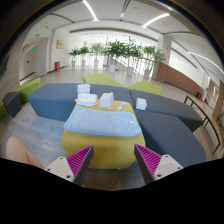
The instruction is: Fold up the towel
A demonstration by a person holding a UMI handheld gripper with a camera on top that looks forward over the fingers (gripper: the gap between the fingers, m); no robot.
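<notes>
With no writing legible anywhere, the gripper (pixel 113 160) hovers with its fingers spread and nothing between them, while the towel (pixel 102 122) lies flat on the yellow ottoman (pixel 100 148) dead ahead at twelve o'clock, grey sofas (pixel 58 98) behind.

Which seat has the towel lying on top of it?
The yellow ottoman just ahead of the open gripper has the pale towel on top. The grey-blue sofas beyond it carry only small white things.
</notes>
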